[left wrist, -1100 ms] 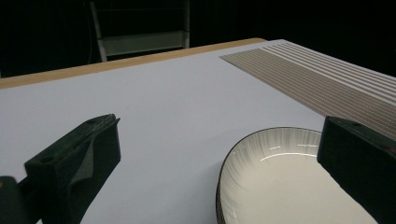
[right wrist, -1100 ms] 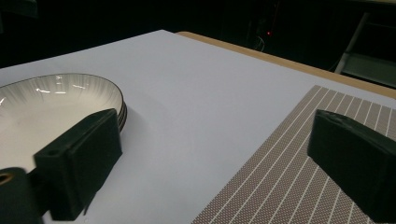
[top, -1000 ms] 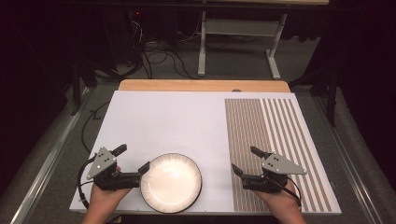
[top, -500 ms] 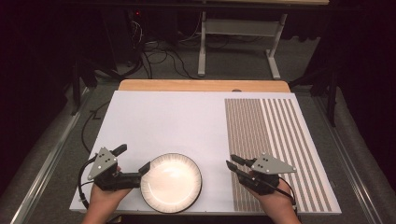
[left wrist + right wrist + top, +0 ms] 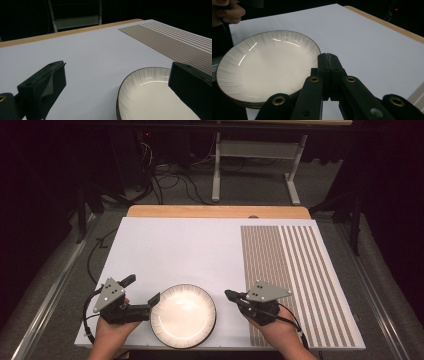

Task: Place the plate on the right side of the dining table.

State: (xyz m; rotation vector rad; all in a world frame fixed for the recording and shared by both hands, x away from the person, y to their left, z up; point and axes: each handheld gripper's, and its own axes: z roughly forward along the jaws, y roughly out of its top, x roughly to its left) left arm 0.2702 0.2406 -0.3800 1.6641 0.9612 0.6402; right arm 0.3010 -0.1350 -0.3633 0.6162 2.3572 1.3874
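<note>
- White rectangular table top (image 5: 190, 250): a flat matte board with a light wooden strip (image 5: 215, 211) along its far edge; it carries everything listed below.
- Brown-and-white striped panel (image 5: 295, 280): a block of narrow parallel stripes running from the far edge to the near edge over the right part of the board; it also shows in the left gripper view (image 5: 172, 42).
- Round white ceramic plate with a thin dark rim (image 5: 183, 315): shallow, glossy, with fine radial lines on its inner wall. It lies flat at the near edge of the board, left of the stripes and between the two grippers.
- Left gripper (image 5: 144, 294): black, topped by a grey three-cornered plate, held just left of the plate. Its jaws are spread wide, one out over bare board, the other at the plate's left rim; whether that jaw touches the rim cannot be told.
- Right gripper (image 5: 229, 294): black, with the same grey plate, held just right of the plate at the edge of the stripes. Its jaws have just been closing and now stand pressed together with nothing between them; in the right gripper view the joined tips (image 5: 328, 58) sit close beside the plate's rim (image 5: 318, 50).
</note>
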